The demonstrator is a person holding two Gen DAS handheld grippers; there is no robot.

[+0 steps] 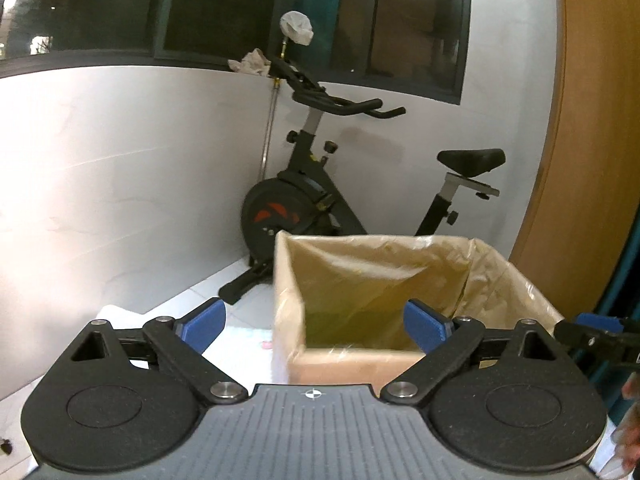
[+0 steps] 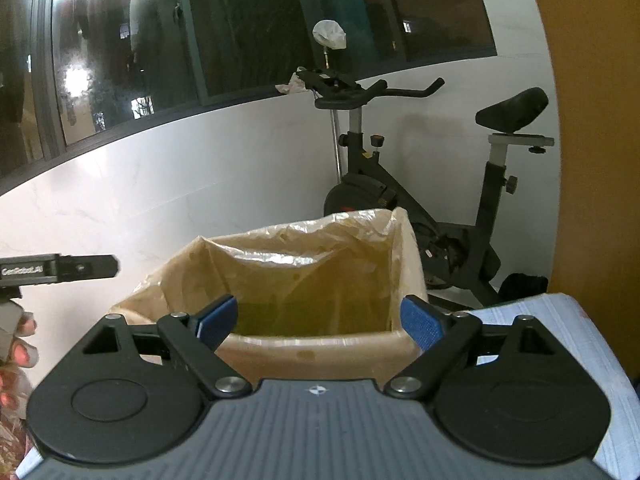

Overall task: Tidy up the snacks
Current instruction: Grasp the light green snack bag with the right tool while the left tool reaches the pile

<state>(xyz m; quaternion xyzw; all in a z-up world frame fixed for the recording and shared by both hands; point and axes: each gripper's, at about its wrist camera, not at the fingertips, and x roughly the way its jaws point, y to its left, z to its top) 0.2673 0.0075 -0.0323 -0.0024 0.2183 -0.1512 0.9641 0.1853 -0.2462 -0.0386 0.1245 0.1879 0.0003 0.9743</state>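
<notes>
Left wrist view: a white wall fills the left half of the frame, with dark windows (image 1: 240, 8) along the top and a wooden panel (image 1: 592, 140) at the right edge. An exercise bike (image 1: 312, 200) stands at centre on a pale tiled floor. A light cloth-covered surface (image 1: 248, 344) lies at lower centre. A cardboard box (image 1: 340, 368) lined with a clear plastic bag (image 1: 400, 280) sits at centre right; its contents cannot be seen, and no snacks are visible. The left gripper (image 1: 316, 326) has its jaws wide apart with nothing between them, the near rim of the box lying beyond.

Right wrist view: the same wall, windows and bike (image 2: 460, 220) appear at top and right. The box (image 2: 320, 352) sits at centre, the bag (image 2: 300, 264) lining it. A pale blue cloth (image 2: 560, 320) covers the surface at lower right. The right gripper (image 2: 320, 322) has its jaws apart and empty. At the left edge the other tool carries partly legible white lettering (image 2: 22, 271), above fingers (image 2: 24, 344).
</notes>
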